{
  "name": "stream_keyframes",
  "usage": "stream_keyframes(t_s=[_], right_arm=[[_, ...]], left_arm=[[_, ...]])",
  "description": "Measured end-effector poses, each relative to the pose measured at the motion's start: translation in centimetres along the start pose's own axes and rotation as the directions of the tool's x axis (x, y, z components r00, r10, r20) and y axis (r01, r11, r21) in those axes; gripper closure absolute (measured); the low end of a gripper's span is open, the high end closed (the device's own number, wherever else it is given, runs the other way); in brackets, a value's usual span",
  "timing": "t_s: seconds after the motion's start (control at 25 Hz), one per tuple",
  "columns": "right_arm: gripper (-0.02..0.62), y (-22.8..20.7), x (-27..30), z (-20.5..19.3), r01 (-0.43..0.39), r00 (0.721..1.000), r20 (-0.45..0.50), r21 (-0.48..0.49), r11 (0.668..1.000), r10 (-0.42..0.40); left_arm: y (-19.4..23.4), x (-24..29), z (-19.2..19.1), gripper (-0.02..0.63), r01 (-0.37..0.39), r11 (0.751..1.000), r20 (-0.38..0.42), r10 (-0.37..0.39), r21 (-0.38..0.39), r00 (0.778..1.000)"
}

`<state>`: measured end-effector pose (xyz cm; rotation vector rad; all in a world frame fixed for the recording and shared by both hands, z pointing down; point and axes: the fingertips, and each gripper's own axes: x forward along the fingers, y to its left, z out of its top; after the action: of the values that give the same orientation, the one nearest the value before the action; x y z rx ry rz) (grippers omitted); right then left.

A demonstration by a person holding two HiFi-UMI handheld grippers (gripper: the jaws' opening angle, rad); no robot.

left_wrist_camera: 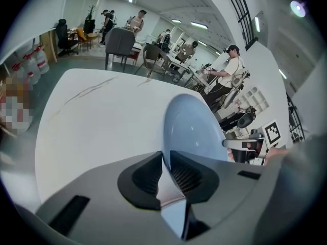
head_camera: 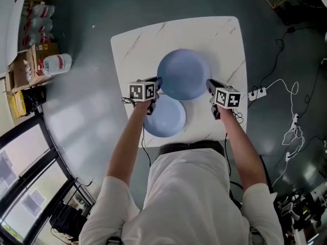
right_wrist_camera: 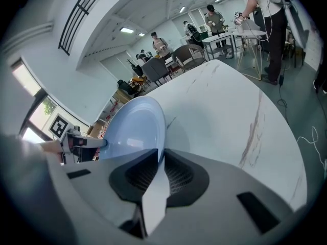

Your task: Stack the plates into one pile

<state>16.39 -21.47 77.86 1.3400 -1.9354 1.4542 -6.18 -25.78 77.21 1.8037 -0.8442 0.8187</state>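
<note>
Head view, starting closest in: a white shirt (head_camera: 189, 198) and two bare arms reaching out over a white marble-look table (head_camera: 225, 40). The nearest thing on the table is a paler plate (head_camera: 168, 119), lying flat by the near edge, just below the left hand.

Right past it, the left gripper (head_camera: 157, 82) is clamped on the left rim of the blue plate (head_camera: 184, 73). The right gripper (head_camera: 209, 83) has the opposite rim, so the plate sits between the two of them over the middle of the table. From up here its near edge overlaps the far edge of the paler plate. Can't tell if they actually touch.

Left gripper view backs this up: the rim is pinched between both ribbed pads, and the plate stretches away to the other gripper at its far side. Right gripper view is the same deal, pads squeezed onto the rim, with a soft shadow on the tabletop beside the plate.

Further out, on the dark floor, there's a water bottle (head_camera: 57, 63) off to the left and a power strip (head_camera: 257, 92) with white cables to the right. Way in the back, the gripper views show an office with chairs and several people standing around.
</note>
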Motion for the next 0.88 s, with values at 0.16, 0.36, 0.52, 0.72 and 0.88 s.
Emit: stream_keyframes(t_s=[0.16, 0.36, 0.52, 0.72, 0.88], right_arm=[[0.54, 0.8, -1.1, -1.1, -0.006, 1.0, -0.004, -0.021, 1.0, 0.006], [0.54, 2.7, -2.6, -2.6, -0.008, 1.0, -0.014, -0.053, 0.999, 0.007], [0.54, 3.5, -3.7, -5.2, -0.007, 0.999, -0.044, -0.069, 0.998, 0.004], [0.54, 6.1, -4.2, -7.0, -0.022, 0.997, -0.07, -0.099, 0.995, 0.015], [0.54, 7.2, -4.4, -8.5, -0.038, 0.996, -0.09, -0.13, 0.991, 0.026]], left_arm=[[-0.8, -1.6, -1.4, 0.543, 0.012, 1.0, 0.032, -0.011, -0.023, 0.999], [-1.0, -3.8, -3.9, 0.543, 0.009, 0.999, 0.062, -0.005, -0.052, 0.998], [-1.5, -5.5, -6.7, 0.543, 0.007, 0.997, 0.072, -0.001, -0.081, 0.997], [-1.0, -8.2, -9.2, 0.543, 0.014, 0.993, 0.098, -0.002, -0.12, 0.995], [-0.5, -9.2, -11.7, 0.543, 0.007, 0.989, 0.105, 0.009, -0.149, 0.994]])
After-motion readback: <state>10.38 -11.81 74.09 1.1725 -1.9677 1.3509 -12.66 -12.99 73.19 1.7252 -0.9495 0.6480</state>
